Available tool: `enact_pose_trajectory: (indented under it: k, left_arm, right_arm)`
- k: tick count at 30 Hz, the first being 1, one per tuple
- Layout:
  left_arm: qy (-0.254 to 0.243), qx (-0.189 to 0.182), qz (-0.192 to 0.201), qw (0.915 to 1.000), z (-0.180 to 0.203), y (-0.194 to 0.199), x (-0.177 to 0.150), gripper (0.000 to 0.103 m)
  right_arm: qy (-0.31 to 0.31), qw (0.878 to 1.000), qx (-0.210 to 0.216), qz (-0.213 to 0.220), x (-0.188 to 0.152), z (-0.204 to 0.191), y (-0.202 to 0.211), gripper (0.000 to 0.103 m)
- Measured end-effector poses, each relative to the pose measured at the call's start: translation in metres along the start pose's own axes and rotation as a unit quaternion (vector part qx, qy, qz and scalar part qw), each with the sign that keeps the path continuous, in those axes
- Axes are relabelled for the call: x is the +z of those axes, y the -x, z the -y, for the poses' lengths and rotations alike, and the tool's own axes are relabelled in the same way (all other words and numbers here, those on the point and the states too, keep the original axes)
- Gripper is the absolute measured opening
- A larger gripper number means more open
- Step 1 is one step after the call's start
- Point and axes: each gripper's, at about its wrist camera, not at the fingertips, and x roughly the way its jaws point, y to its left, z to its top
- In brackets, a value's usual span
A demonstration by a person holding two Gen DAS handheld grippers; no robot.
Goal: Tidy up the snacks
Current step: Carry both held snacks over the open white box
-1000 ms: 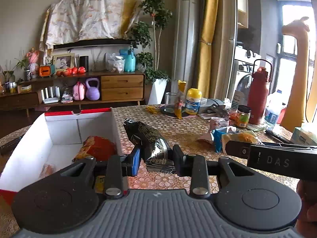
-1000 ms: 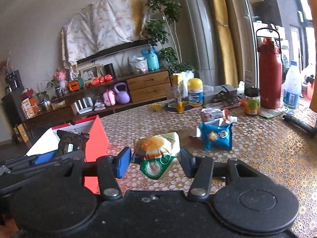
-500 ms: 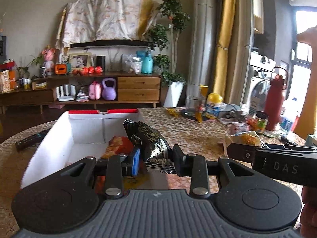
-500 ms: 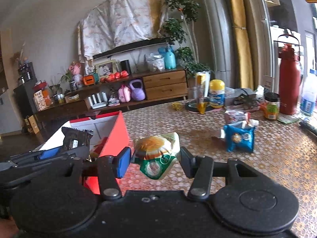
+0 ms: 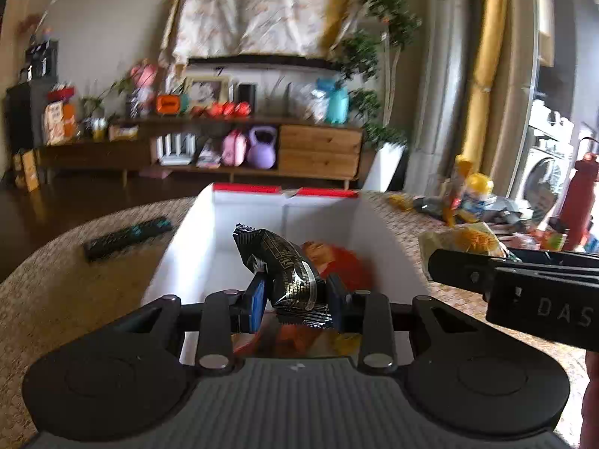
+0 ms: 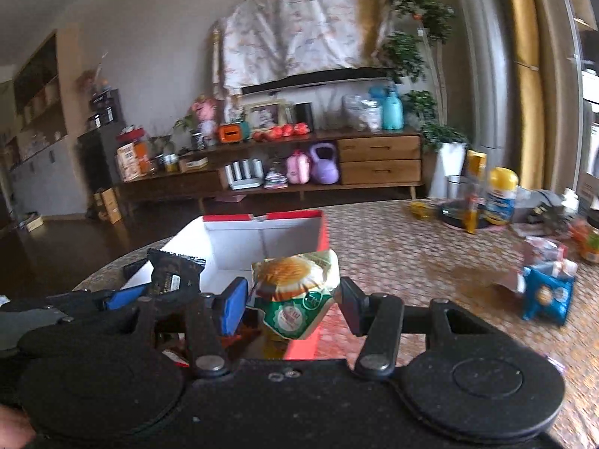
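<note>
Black-and-gold snack packet (image 5: 290,273) pinched in your left gripper (image 5: 295,301), poised over the white-lined box (image 5: 378,232) for dropping | green burger-print pouch (image 6: 295,292) clamped in your right gripper (image 6: 294,305) at the box's red wall (image 6: 324,232), next in line | blue packet (image 6: 546,295) waits on the table (image 6: 411,258).

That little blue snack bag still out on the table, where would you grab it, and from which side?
The blue bag stands roughly upright on the table, with a crumpled top edge. I would probably come from above and pinch that top edge, where the flat sides meet; its puffy middle looks likelier to slip.
</note>
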Motion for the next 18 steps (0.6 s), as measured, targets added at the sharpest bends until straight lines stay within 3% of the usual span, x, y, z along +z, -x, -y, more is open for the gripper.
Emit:
enact_pose_trajectory:
  k: [9, 18]
  left_arm:
    - [0.026, 0.018, -0.063, 0.9975, -0.035, -0.023, -0.007, 0.033]
    - [-0.008, 0.029, -0.066, 0.9973, -0.034, -0.030, -0.009, 0.033]
  right_arm:
    - [0.033, 0.998, 0.025, -0.040, -0.006, -0.032, -0.038, 0.052]
    - [0.049, 0.996, 0.028, -0.068, -0.018, -0.045, -0.051, 0.052]
